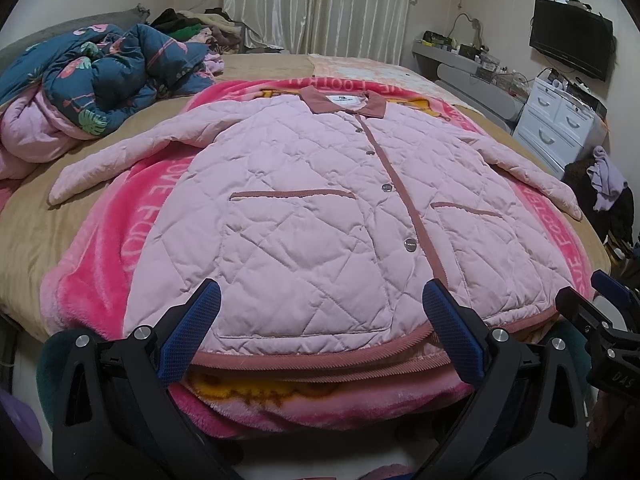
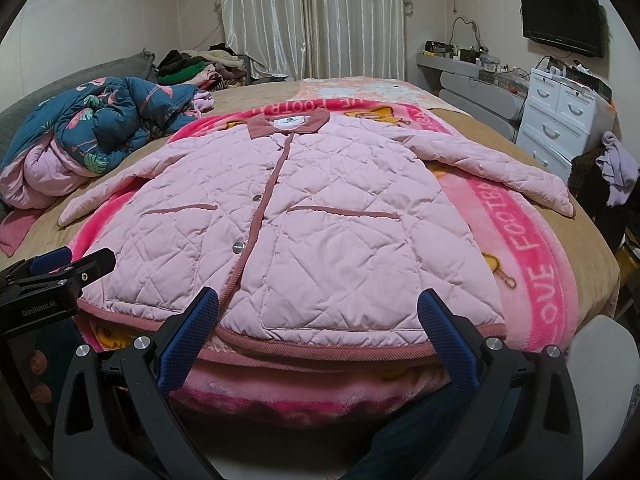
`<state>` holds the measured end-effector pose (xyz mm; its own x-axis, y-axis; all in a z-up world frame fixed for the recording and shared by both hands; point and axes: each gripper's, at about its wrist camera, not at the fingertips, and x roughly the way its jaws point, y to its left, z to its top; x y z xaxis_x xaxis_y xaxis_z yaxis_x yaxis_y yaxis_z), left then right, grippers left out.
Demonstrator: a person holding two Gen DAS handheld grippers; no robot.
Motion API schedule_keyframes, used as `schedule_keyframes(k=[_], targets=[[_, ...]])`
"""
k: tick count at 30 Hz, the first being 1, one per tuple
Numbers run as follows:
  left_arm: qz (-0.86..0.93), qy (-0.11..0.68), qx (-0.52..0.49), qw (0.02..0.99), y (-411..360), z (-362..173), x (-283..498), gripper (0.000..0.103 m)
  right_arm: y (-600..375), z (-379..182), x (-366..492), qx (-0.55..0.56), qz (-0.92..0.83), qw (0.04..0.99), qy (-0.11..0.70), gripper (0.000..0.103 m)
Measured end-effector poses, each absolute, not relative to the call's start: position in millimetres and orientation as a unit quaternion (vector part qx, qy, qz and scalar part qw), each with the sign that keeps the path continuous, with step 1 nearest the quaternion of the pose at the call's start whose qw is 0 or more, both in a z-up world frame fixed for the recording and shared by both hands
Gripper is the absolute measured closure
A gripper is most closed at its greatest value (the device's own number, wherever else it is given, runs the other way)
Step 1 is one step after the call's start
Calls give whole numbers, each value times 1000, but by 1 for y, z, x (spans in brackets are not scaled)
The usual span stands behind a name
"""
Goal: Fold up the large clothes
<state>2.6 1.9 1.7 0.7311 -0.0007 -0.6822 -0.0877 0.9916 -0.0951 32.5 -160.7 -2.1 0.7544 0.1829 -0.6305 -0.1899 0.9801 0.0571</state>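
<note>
A pink quilted jacket (image 1: pixel 304 216) lies flat on a bright pink blanket (image 1: pixel 120 216) on a big bed (image 1: pixel 36 232). The jacket is face up and buttoned, with its darker pink collar (image 1: pixel 344 103) at the far end and its hem (image 1: pixel 312 360) at the near edge of the bed. Both sleeves are spread out to the sides. The left sleeve (image 1: pixel 116 160) runs off the blanket onto the tan sheet, and the right sleeve (image 2: pixel 504 172) reaches out near the bed's right edge. The left gripper (image 1: pixel 320 324) is at the hem, over the left half of the jacket, and its blue fingers (image 1: pixel 192 332) are wide apart with nothing between them. The right gripper (image 2: pixel 318 326) is at the hem too, over the right half, and its fingers (image 2: pixel 448 340) are also wide apart and hold nothing. The two grippers are side by side. A crumpled blue quilt (image 1: pixel 100 76) with a leaf print sits at the far left, well apart from the jacket. A pile of clothes (image 2: pixel 192 66) lies at the far corner by the curtains (image 2: pixel 312 16). White drawers (image 2: pixel 560 116) stand near the bed's right side, under a dark TV (image 2: pixel 560 18) on the wall. There is bare tan sheet on the left and at the far end of the bed.
</note>
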Motion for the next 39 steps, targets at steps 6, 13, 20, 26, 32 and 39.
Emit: schedule_keyframes(k=[6, 13, 20, 26, 32, 39], targets=[[25, 370, -56, 927, -3, 0, 11, 8, -159, -6, 37, -7, 101, 934, 344, 4], [27, 372, -57, 926, -1, -1, 26, 8, -156, -8, 59, -12, 104, 929, 356, 4], [29, 372, -56, 926, 0, 6, 48, 8, -157, 3, 88, -18, 99, 928, 359, 4], [28, 371, -60, 926, -1, 16, 72, 8, -163, 15, 114, -14, 89, 927, 364, 4], [25, 368, -74, 926, -3, 30, 96, 8, -167, 26, 139, -12, 85, 926, 369, 4], [43, 363, -76, 928, -5, 51, 130, 8, -174, 49, 169, -3, 83, 932, 352, 4]])
